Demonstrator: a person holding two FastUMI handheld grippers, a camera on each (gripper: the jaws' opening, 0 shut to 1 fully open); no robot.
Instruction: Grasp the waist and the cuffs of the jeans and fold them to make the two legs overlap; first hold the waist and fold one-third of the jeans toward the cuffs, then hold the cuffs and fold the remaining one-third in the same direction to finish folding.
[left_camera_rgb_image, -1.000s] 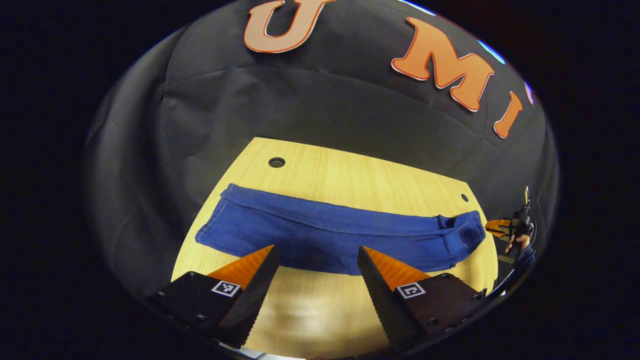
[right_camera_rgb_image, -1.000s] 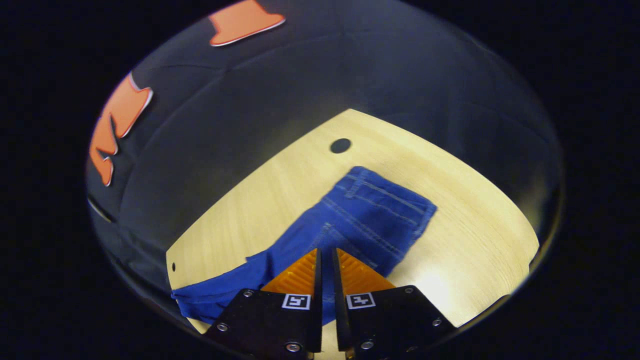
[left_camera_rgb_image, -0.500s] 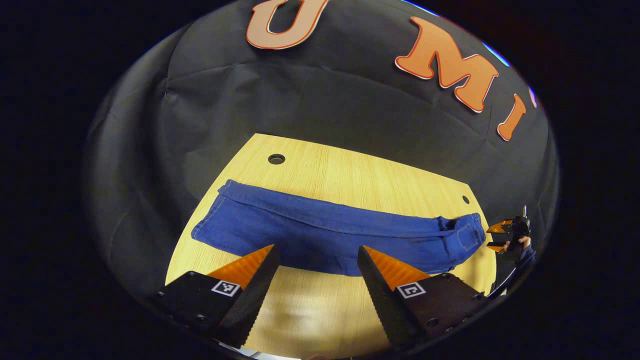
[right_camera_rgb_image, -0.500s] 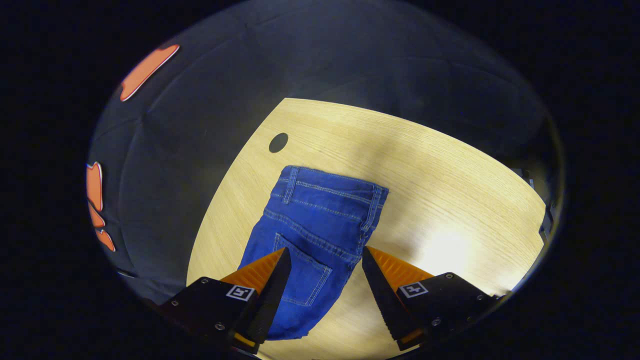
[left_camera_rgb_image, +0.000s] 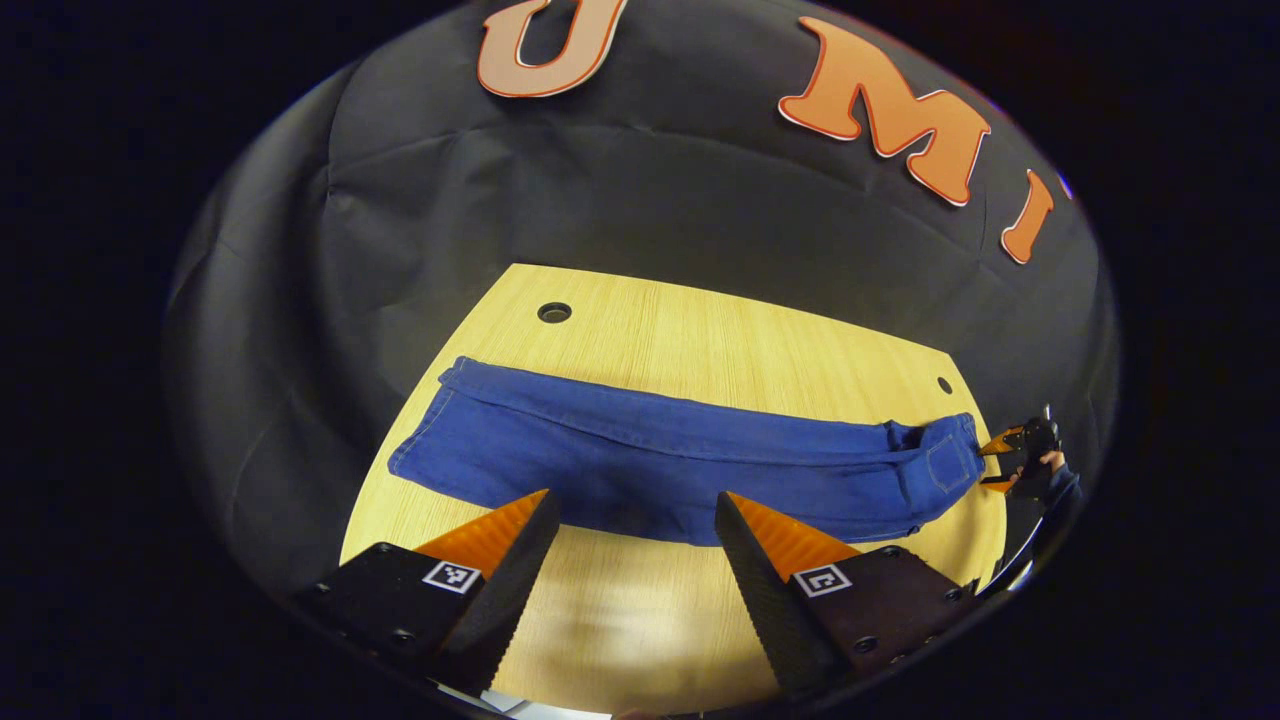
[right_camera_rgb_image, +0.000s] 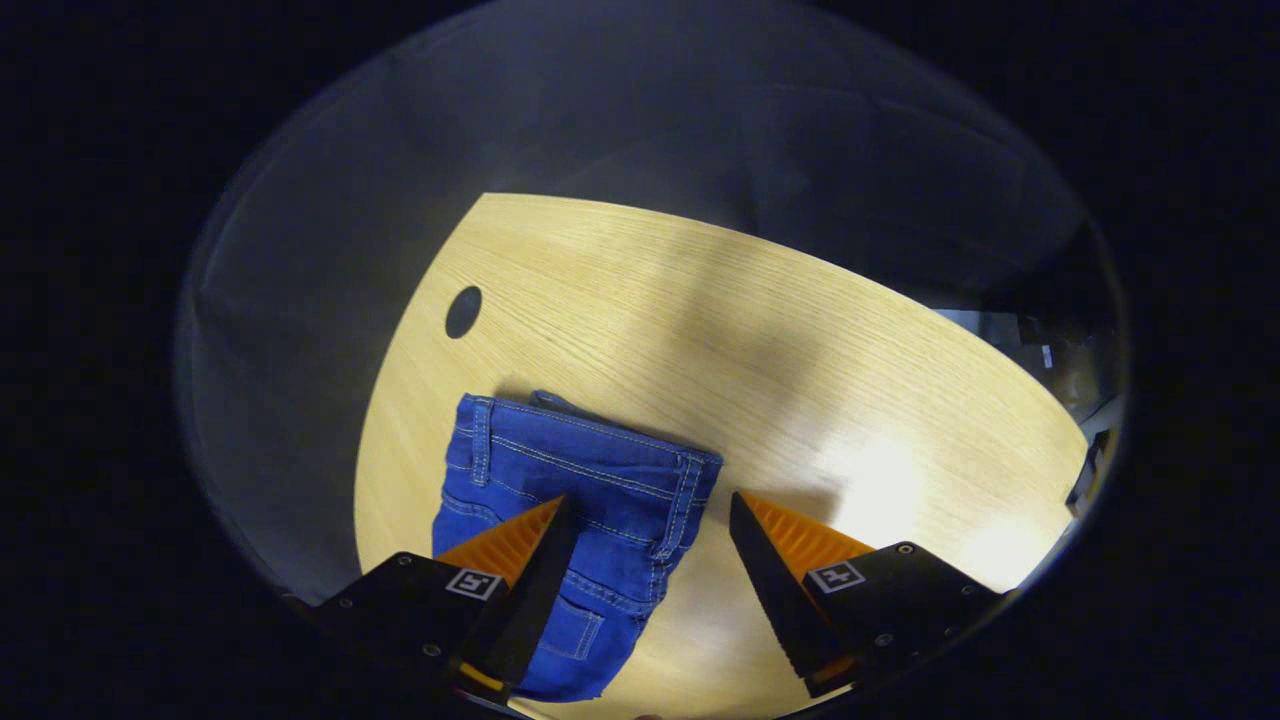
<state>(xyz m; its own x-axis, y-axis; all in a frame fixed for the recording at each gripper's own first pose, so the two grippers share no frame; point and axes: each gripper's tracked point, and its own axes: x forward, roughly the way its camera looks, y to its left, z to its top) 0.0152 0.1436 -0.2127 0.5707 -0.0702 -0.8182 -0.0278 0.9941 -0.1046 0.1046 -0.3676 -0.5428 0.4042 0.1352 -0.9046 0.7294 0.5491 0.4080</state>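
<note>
A light wooden worktop (left_camera_rgb_image: 700, 350) with fine straight grain stands against the booth's wall of creased black cloth (left_camera_rgb_image: 620, 200), which wraps round its far and left edges. Two small round holes (left_camera_rgb_image: 553, 312) pierce the worktop near its far corners. The blue denim jeans (left_camera_rgb_image: 660, 465) lie flat across it, legs overlapped, cuffs to the left and waist (right_camera_rgb_image: 590, 455) to the right. A bright glare sits on the bare wood right of the waist. The left tongs (left_camera_rgb_image: 632, 545) hover wide open and empty over the near edge. The right tongs (right_camera_rgb_image: 648, 550) gape equally wide above the waist corner, gripping nothing.
</note>
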